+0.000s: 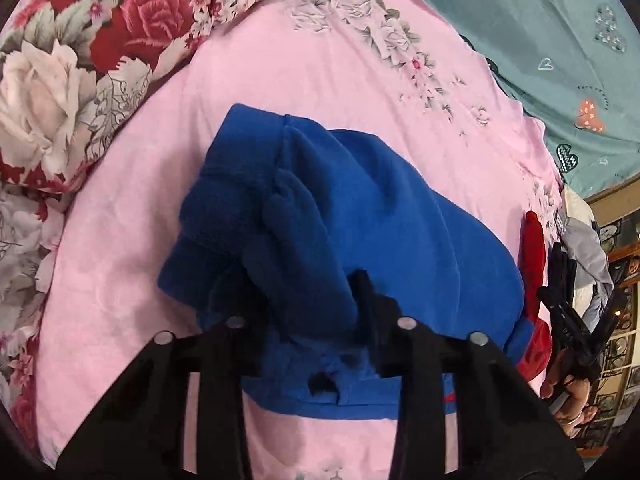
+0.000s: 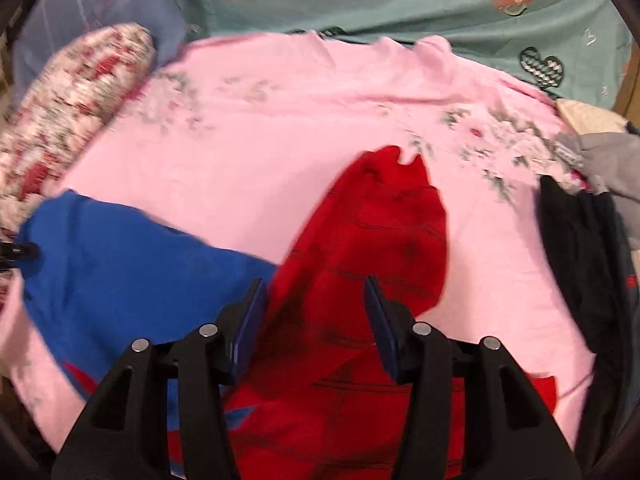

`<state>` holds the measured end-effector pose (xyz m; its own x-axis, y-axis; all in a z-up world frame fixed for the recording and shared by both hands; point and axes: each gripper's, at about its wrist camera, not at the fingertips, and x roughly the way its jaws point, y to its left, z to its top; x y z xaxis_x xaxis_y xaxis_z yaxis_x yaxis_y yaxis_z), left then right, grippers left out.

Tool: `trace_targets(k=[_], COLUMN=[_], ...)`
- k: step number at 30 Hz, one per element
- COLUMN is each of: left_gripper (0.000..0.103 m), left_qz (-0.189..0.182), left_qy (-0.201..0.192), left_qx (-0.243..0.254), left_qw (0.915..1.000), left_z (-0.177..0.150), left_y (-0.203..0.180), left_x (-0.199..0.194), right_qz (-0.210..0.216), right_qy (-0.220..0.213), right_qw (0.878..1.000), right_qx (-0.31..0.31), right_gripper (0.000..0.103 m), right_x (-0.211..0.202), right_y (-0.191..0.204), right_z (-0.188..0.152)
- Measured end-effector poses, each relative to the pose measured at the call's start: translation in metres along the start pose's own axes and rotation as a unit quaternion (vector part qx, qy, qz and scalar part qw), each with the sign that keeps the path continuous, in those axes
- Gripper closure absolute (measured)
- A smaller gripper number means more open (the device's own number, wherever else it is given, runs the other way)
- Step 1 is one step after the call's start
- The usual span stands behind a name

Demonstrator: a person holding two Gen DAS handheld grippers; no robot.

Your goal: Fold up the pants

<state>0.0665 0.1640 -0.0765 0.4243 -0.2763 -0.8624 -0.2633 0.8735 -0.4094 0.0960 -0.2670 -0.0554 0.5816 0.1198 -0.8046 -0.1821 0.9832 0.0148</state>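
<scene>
Blue fleece pants (image 1: 360, 220) lie folded in a thick bundle on the pink bedspread (image 1: 300, 72). My left gripper (image 1: 316, 304) is low over the bundle's near edge, its fingers spread with blue cloth bulging between them; one dark fingertip (image 1: 362, 280) shows, the other is hidden by cloth. In the right wrist view the blue pants (image 2: 120, 264) are at the left and a red garment (image 2: 368, 232) lies in the middle. My right gripper (image 2: 316, 292) is open above the red garment, touching nothing. It also shows at the right edge of the left wrist view (image 1: 560, 280).
A rose-patterned quilt (image 1: 60, 92) is bunched at the left. A teal heart-print sheet (image 1: 560, 40) lies beyond the pink spread. Black (image 2: 576, 248) and grey (image 2: 608, 160) clothes are piled at the right edge.
</scene>
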Motion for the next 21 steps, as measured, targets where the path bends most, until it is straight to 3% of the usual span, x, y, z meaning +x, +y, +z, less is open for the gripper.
trace_targets(k=[6, 11, 12, 13, 15, 16, 18, 21], left_gripper=[0.074, 0.071, 0.074, 0.086, 0.093, 0.094, 0.095, 0.095], left_qz=[0.008, 0.011, 0.012, 0.014, 0.019, 0.02, 0.023, 0.016], left_qy=[-0.002, -0.004, -0.005, -0.008, -0.009, -0.013, -0.043, -0.081], left_qx=[-0.008, -0.017, -0.014, -0.007, -0.001, 0.004, 0.029, 0.048], left_qw=[0.9999, 0.9998, 0.9998, 0.9999, 0.9998, 0.9997, 0.9984, 0.9954], left_z=[0.005, 0.003, 0.003, 0.005, 0.006, 0.007, 0.008, 0.003], left_y=[-0.003, -0.002, -0.002, -0.003, -0.004, -0.006, -0.011, -0.011], left_x=[0.005, 0.011, 0.012, 0.014, 0.017, 0.013, -0.007, -0.047], right_qz=[-0.001, -0.046, -0.056, -0.063, -0.061, -0.052, -0.028, 0.017], right_qy=[0.008, 0.027, 0.042, 0.053, 0.07, 0.07, 0.025, -0.063], right_qw=[0.999, 0.998, 0.997, 0.995, 0.994, 0.992, 0.992, 0.983], right_qx=[0.04, 0.037, 0.041, 0.047, 0.065, 0.091, 0.12, 0.171], right_gripper=[0.052, 0.052, 0.052, 0.053, 0.1, 0.1, 0.1, 0.1], right_x=[0.019, 0.052, 0.064, 0.073, 0.086, 0.084, 0.054, -0.031], right_y=[-0.014, -0.002, -0.003, -0.004, -0.011, -0.021, -0.038, -0.076], right_z=[0.02, 0.06, 0.066, 0.069, 0.071, 0.072, 0.073, 0.055])
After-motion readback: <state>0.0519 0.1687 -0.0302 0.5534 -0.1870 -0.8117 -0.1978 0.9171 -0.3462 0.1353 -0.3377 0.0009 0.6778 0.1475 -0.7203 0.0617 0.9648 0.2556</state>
